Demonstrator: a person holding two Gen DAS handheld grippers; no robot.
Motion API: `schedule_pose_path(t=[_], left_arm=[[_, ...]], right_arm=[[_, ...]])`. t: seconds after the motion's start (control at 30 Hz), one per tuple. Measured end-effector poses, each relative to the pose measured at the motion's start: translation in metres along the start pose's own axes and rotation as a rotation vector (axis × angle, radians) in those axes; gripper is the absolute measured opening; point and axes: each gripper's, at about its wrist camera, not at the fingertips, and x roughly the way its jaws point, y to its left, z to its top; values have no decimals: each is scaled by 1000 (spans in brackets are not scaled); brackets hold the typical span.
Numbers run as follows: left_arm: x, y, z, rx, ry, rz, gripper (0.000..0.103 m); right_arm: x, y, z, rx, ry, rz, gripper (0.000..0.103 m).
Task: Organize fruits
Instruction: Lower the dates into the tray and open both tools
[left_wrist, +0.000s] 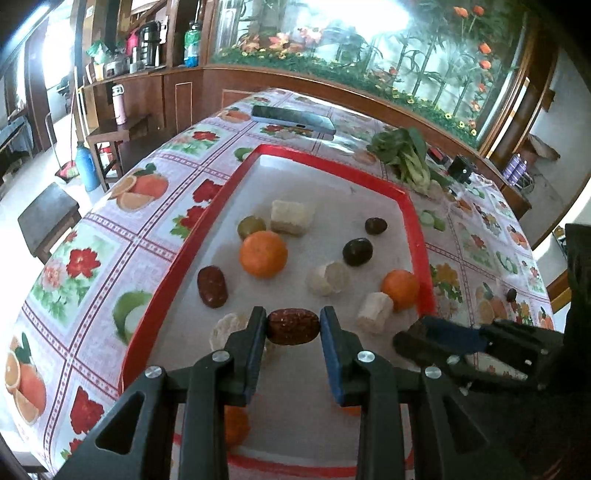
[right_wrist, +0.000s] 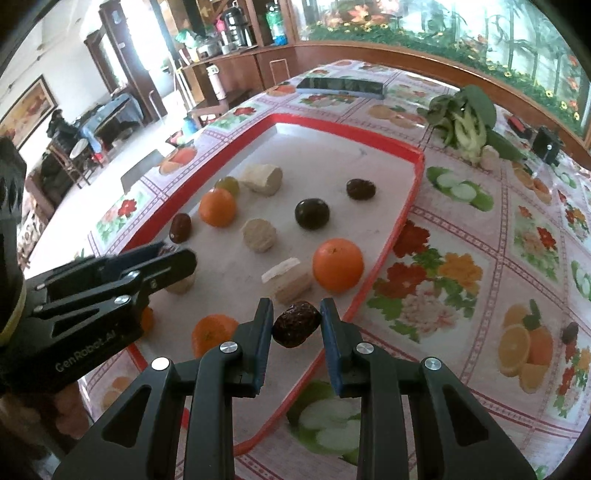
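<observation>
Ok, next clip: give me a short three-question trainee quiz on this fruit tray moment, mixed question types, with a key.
1. True or false: the left gripper has its fingers closed on a red date.
2. What does the right gripper hold? A) an orange B) a dark date C) a pale white chunk
3. Fill in: the leafy green vegetable lies ___ the red-rimmed tray, on the tablecloth.

Key
1. True; the date sits clamped between the blue pads.
2. B; a dark date is pinched between the fingers, while an orange rests on the tray beyond.
3. Outside.
</observation>
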Motion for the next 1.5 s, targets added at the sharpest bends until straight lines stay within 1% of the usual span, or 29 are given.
schedule_pose_path(t=[0.17,0.33,0.47,0.77,1.07,1.13,1.17,1.2,1.27,1.3,1.4,1.5], left_arm=[[3,-7,2,21,-5,1,33],[7,-14,2,62,-21,26,33],[11,-17,5,79,-17,34,33],[24,-21,10,90,0,62,33],[28,-25,11,105,5,86,33],[27,-25,11,103,7,86,35],[27,-25,11,101,9,88,40],[26,-25,11,100,6,95,51],[25,-25,11,99,-3,114,61],[25,-24,10,97,-1,117,63],[29,-21,9,86,27,112,66],[30,-17,7,74,38,110,68]], right_arm=[[6,3,-2,-11,5,5,25],[12,7,-1,-30,10,-2,25],[16,9,-2,-48,12,-9,25],[21,11,-2,-66,15,-16,26],[24,13,-1,-81,20,-32,26],[24,13,-1,-81,23,-34,26],[24,13,-1,-81,24,-33,27],[23,13,-1,-79,24,-30,28],[23,14,-1,-76,23,-29,29],[22,14,-1,-76,22,-30,30],[21,14,-2,-79,22,-35,30],[20,16,-2,-82,22,-41,30]])
